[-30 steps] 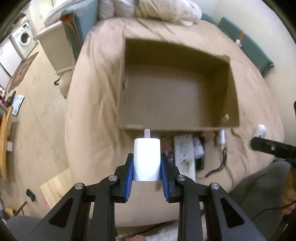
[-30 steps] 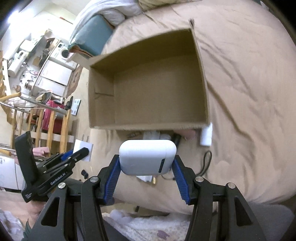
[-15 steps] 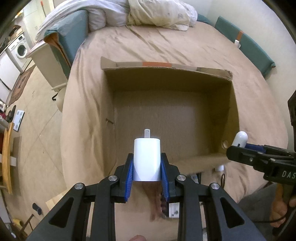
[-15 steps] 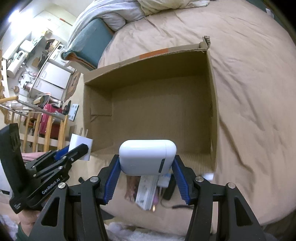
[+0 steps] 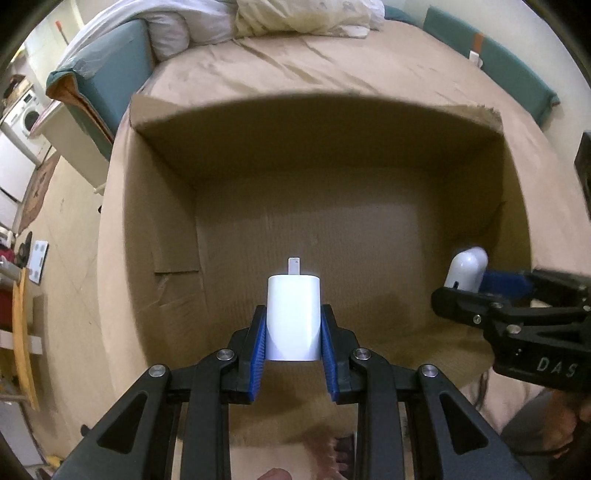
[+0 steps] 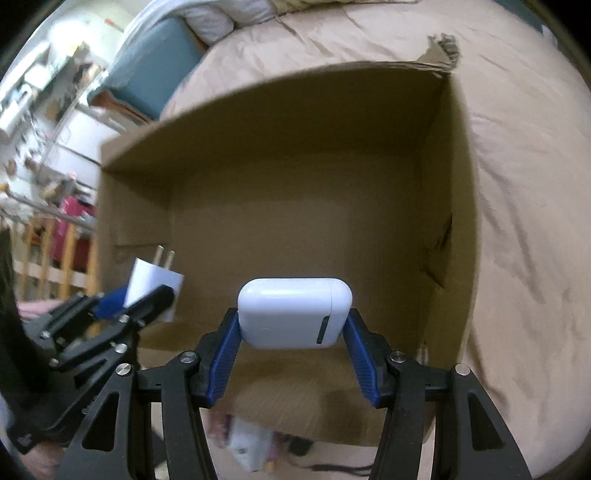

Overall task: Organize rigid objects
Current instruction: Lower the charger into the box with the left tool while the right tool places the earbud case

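An open cardboard box [image 5: 177,206] [image 6: 454,206] lies on a tan bed, its floor bare. My left gripper [image 5: 293,325] is shut on a white plug charger [image 5: 293,314], prongs pointing away, held over the box's near left part. My right gripper [image 6: 293,325] is shut on a white earbud case [image 6: 293,314] held sideways over the box's near right part. In the left wrist view the right gripper [image 5: 476,280] and the case [image 5: 465,267] show at the right. In the right wrist view the left gripper [image 6: 136,299] and the charger [image 6: 151,278] show at the left.
Several small items [image 6: 251,443] and a black cable [image 6: 340,469] lie on the bed in front of the box's near wall. Pillows and a duvet [image 5: 295,18] are piled at the head of the bed. Furniture and a washing machine [image 5: 22,118] stand to the left.
Both grippers have moved forward and down, from before the box's near wall to over its inside, each still holding its white object. The box now fills both views.
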Demonstrator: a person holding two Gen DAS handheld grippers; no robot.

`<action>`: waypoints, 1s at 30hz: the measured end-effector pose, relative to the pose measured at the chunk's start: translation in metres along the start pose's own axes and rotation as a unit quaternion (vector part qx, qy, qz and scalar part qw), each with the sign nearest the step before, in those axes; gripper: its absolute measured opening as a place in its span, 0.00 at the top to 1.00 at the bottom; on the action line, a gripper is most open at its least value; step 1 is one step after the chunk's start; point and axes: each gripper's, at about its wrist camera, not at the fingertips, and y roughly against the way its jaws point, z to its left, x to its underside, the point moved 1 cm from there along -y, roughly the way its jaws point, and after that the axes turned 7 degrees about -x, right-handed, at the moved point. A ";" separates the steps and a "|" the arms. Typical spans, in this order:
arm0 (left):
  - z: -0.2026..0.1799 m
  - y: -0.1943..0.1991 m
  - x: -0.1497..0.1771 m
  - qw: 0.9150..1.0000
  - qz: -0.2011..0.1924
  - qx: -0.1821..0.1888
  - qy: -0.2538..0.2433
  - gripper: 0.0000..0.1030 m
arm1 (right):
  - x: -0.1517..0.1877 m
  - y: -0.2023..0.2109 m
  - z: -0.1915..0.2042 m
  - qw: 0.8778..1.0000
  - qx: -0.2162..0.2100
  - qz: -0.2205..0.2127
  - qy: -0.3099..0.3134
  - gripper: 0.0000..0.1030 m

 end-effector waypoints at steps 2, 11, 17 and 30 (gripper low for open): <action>-0.002 -0.007 0.003 1.000 -0.001 -0.008 -0.008 0.76 | 0.001 -0.005 0.006 0.999 0.034 -0.002 0.031 0.42; 0.003 -0.027 0.004 1.000 0.002 -0.025 0.002 0.76 | 0.007 -0.023 0.016 0.996 0.060 0.015 0.068 0.42; 0.004 -0.031 0.003 1.000 0.001 -0.029 0.006 0.76 | 0.006 -0.022 0.025 0.995 0.062 0.010 0.072 0.42; 0.010 -0.033 0.005 1.000 0.000 -0.030 0.008 0.76 | -0.009 0.007 0.027 0.996 0.028 -0.054 0.059 0.21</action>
